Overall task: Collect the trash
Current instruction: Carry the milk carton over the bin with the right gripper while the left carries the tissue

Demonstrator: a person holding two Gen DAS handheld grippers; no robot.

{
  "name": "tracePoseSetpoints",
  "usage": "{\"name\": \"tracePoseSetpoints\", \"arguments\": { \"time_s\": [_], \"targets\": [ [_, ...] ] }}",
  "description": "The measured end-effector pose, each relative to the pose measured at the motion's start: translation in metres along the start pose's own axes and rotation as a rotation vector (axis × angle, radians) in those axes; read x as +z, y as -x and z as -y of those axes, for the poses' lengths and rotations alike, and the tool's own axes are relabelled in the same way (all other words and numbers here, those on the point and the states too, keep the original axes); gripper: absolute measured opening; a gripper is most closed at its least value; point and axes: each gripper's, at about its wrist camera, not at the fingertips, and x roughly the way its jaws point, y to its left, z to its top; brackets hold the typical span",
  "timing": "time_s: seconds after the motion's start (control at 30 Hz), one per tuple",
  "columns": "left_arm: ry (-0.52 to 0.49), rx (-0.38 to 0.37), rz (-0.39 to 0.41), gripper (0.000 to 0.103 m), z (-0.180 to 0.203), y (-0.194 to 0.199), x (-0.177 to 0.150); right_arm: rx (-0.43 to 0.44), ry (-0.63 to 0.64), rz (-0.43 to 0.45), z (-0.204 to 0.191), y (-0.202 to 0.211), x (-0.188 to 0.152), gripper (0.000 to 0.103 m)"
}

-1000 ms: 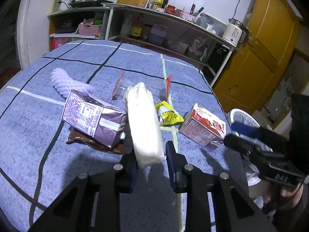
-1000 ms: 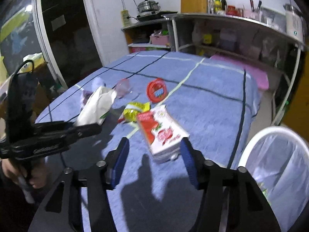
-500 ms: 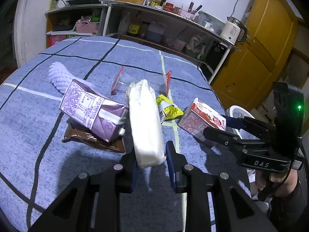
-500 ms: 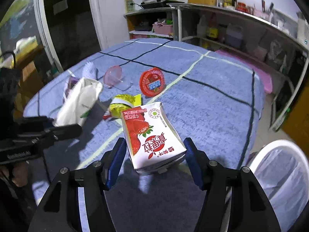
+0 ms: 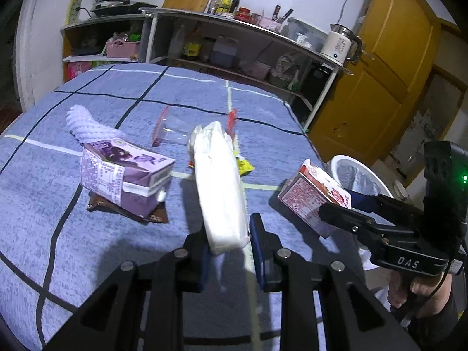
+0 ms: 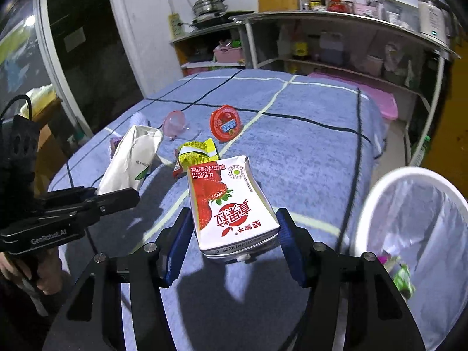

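Two grippers in view, both loaded. Our left gripper has its jaws clamped on a white tissue pack, which sticks forward toward 12 o'clock, lifted off the blue checked cloth that covers the worktop. Our right gripper has its jaws pressed on both sides of a strawberry milk carton, printed face up; in the left wrist view the same carton sits at 3 o'clock, raised at the cloth's edge.

Loose trash on the cloth, from the left wrist view: purple milk carton at 10 o'clock, lying on a brown wrapper; white foam net sleeve just behind it; clear plastic cup on its side at 12 o'clock. In the right wrist view we see a yellow snack wrapper just beyond the strawberry carton, a red round lid farther at 12 o'clock, and a pink-tinted cup near it.

White-rimmed trash bin with a liner stands at 3 o'clock off the worktop edge, a few bits of trash inside. Shelves with bottles and a white kettle run along the back wall.
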Motion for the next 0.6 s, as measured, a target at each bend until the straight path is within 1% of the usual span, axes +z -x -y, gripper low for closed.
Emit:
{"name": "tracePoseSetpoints", "arguments": {
  "time_s": [0.3, 0.6],
  "targets": [
    [-0.051, -0.041, 0.004, 0.025, 0.031, 0.014, -0.004, -0.024, -0.068, 0.067, 0.006, 0.044, -0.018, 0.058],
    [-0.100, -0.076, 0.005, 0.025, 0.060, 0.016, -0.003, -0.057, -0.108, 0.111, 0.018, 0.076, -0.033, 0.058]
  ]
}}
